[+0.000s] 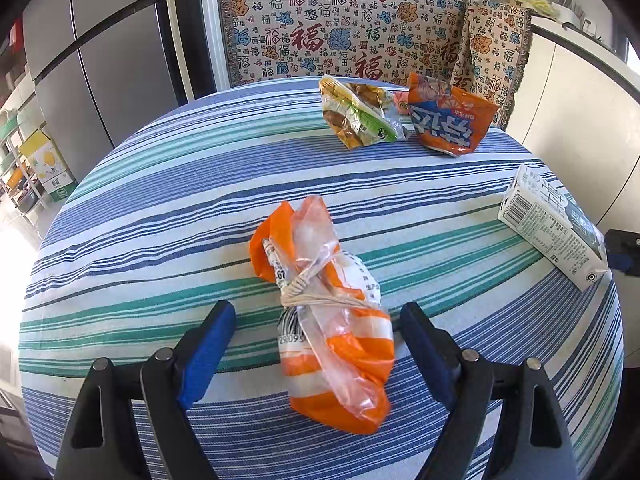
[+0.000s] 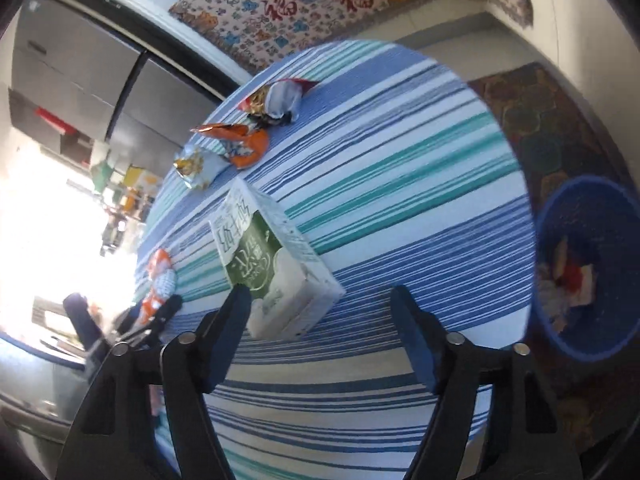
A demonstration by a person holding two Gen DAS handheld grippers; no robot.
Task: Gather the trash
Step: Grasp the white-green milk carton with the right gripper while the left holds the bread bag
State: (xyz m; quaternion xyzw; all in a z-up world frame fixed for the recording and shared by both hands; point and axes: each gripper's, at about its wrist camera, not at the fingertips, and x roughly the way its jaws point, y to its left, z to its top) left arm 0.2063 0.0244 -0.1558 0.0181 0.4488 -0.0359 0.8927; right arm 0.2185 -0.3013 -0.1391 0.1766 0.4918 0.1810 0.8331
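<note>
An orange and white plastic bag (image 1: 334, 320) tied with string lies on the striped round table (image 1: 160, 208). My left gripper (image 1: 318, 318) is open, its blue pads on either side of the bag, not closed on it. A white and green milk carton (image 2: 272, 264) lies on the table; my right gripper (image 2: 320, 304) is open with the carton's near end between its fingers, close to the left pad. The carton also shows in the left wrist view (image 1: 554, 220). A blue bin (image 2: 588, 264) with trash inside stands on the floor to the right.
Two snack wrappers, a green-yellow one (image 1: 358, 114) and an orange one (image 1: 450, 118), lie at the table's far side. A patterned cloth-covered chair (image 1: 340, 24) stands behind the table. A fridge (image 1: 104, 60) is at left and a patterned rug (image 2: 540, 128) lies beside the bin.
</note>
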